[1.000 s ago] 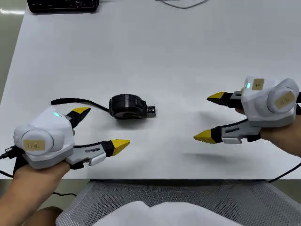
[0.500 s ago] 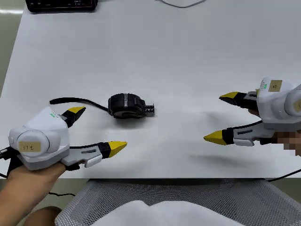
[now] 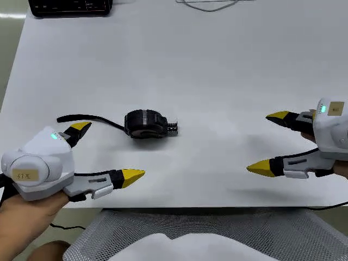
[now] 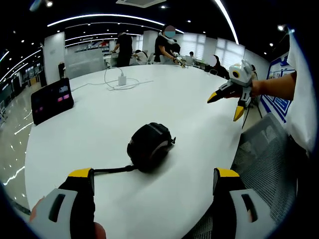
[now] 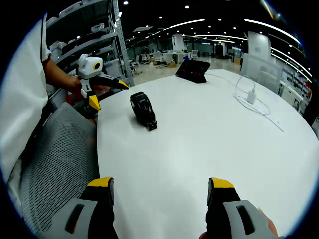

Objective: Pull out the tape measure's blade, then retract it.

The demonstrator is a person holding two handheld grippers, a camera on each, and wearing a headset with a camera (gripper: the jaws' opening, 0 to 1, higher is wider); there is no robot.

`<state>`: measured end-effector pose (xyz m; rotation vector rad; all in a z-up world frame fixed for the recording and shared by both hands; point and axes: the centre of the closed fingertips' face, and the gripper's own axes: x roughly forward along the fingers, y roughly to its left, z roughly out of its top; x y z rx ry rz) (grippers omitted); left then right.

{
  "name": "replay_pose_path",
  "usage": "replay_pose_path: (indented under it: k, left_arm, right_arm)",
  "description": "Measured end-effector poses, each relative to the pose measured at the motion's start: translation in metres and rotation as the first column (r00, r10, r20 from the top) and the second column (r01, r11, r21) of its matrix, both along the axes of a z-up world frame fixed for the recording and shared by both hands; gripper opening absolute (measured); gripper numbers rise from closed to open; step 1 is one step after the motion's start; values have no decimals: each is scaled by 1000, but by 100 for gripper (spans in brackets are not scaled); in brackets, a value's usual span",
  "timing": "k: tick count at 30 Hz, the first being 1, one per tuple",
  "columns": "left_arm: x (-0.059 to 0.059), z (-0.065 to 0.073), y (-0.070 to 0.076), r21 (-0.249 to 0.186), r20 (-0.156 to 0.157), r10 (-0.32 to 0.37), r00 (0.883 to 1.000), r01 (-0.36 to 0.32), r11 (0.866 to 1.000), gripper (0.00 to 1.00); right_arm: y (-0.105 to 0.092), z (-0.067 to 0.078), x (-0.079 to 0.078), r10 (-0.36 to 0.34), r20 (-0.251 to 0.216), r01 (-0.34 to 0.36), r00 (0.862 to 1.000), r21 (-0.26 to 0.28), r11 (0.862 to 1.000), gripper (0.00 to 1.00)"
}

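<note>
White table [image 3: 217,70] bears tape measure [image 3: 144,124]; left tool [image 3: 110,150] spread, right tool [image 3: 265,142] spread, edge-cropped.

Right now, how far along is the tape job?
Done: nothing that shows; the tape measure lies on the table, blade in. In hand: nothing; the left gripper and right gripper are open, apart from it. Left, it seems: grasp it, pull the blade, retract.

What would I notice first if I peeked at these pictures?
A round black plastic tape measure sits on the wide white table, its black strap trailing sideways. The white, yellow-tipped left hand-held gripper and right hand-held gripper hover open on either side, touching nothing.
</note>
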<state>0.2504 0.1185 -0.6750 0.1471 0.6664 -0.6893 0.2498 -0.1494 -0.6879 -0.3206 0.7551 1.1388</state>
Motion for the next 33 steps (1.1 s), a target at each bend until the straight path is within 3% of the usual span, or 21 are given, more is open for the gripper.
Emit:
replay_pose_path:
  k: [10, 19, 27, 33]
  left_arm:
    - [-2, 2, 4, 7, 5, -22, 1000, 22, 1000, 99]
    - [-5, 6, 4, 12, 13, -55, 998, 55, 998, 99]
    - [-9, 5, 6, 59, 29, -103, 994, 101, 993, 99]
    - [-11, 5, 7, 57, 21, -116, 993, 115, 992, 99]
  right_arm:
    - [-7, 7, -2, -9, 21, 8, 1000, 18, 1000, 83]
    - [-14, 7, -6, -1, 32, 1, 1000, -3, 1000, 86]
    - [-24, 10, -8, -4, 42, 5, 999, -21, 1000, 87]
    - [-28, 12, -10, -7, 50, 8, 999, -18, 1000, 88]
